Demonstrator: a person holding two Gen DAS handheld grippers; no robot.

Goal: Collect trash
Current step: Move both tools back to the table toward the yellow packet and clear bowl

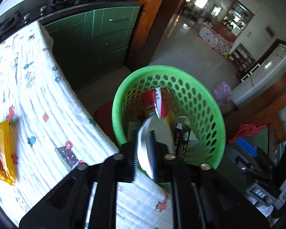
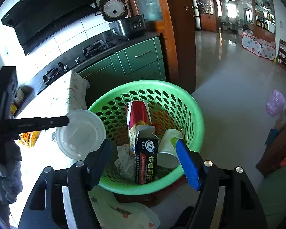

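Observation:
A green perforated basket (image 1: 217, 114) (image 2: 196, 114) stands beside the table and holds a red carton (image 2: 138, 114), a black box (image 2: 145, 158), a paper cup (image 2: 168, 150) and crumpled paper (image 2: 124, 162). My left gripper (image 1: 145, 148) is shut on a white plastic lid (image 1: 154, 129), held at the basket's near rim; in the right wrist view the lid (image 2: 80, 131) hangs at the basket's left edge. My right gripper (image 2: 143, 160) is open and empty just above the basket's near rim. A yellow snack packet (image 1: 2, 148) lies on the table.
The table wears a white patterned cloth (image 1: 38, 95). Green cabinets (image 2: 139, 61) with a stove and a rice cooker (image 2: 124, 22) stand behind. A tiled floor opens to the right, with a pink bag (image 2: 275, 103) on it.

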